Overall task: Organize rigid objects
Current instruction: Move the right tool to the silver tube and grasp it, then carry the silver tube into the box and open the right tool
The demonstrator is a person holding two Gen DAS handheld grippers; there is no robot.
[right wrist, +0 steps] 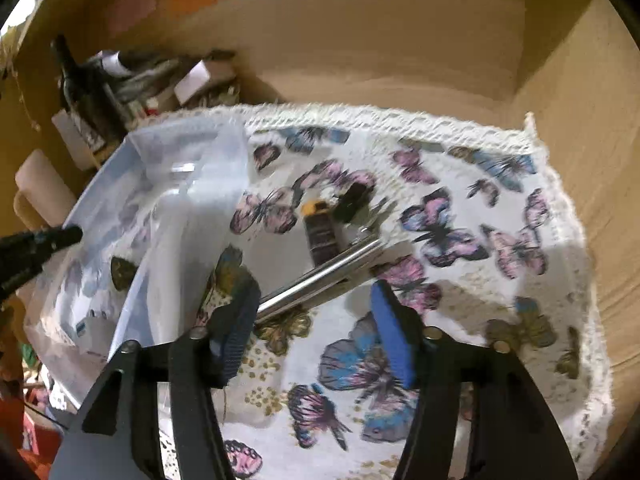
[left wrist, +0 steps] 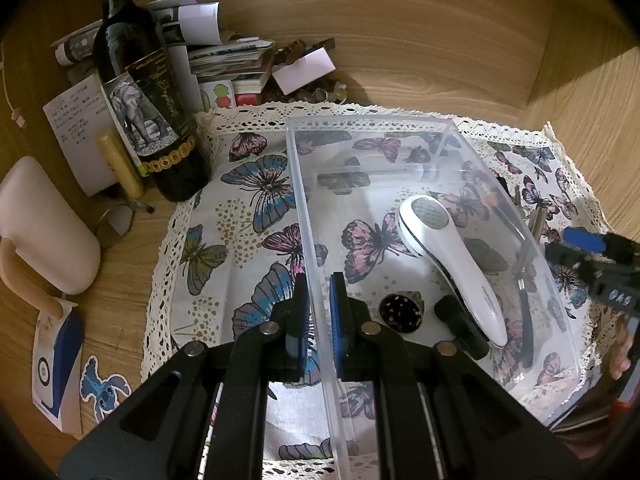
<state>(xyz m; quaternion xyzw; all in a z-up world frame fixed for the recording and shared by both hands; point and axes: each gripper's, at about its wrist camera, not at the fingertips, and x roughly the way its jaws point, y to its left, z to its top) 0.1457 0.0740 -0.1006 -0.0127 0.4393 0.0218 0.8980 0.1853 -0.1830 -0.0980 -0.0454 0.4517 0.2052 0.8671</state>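
Note:
A clear plastic bin [left wrist: 404, 122] stands on a butterfly-print cloth [left wrist: 256, 200]. My left gripper [left wrist: 319, 284] is shut on the bin's left wall. In the bin lie a white handheld shaver [left wrist: 448, 256], a round black perforated piece [left wrist: 400, 312], a short black cylinder [left wrist: 460, 324] and a thin black stick [left wrist: 526, 320]. My right gripper [right wrist: 312, 292] hangs open over the cloth to the right of the bin [right wrist: 180, 184]. The near end of a silver metal tube [right wrist: 328, 272] reaches between its pads untouched. Beyond the tube lie a dark striped item with an orange tip [right wrist: 320, 236] and keys [right wrist: 372, 216].
A dark wine bottle [left wrist: 136, 92], a pink mug [left wrist: 44, 224], a gold tube [left wrist: 120, 168] and stacked papers and boxes [left wrist: 228, 60] crowd the back left. Wooden walls [left wrist: 580, 92] close in behind and to the right. A blue cartoon sticker [left wrist: 102, 388] lies front left.

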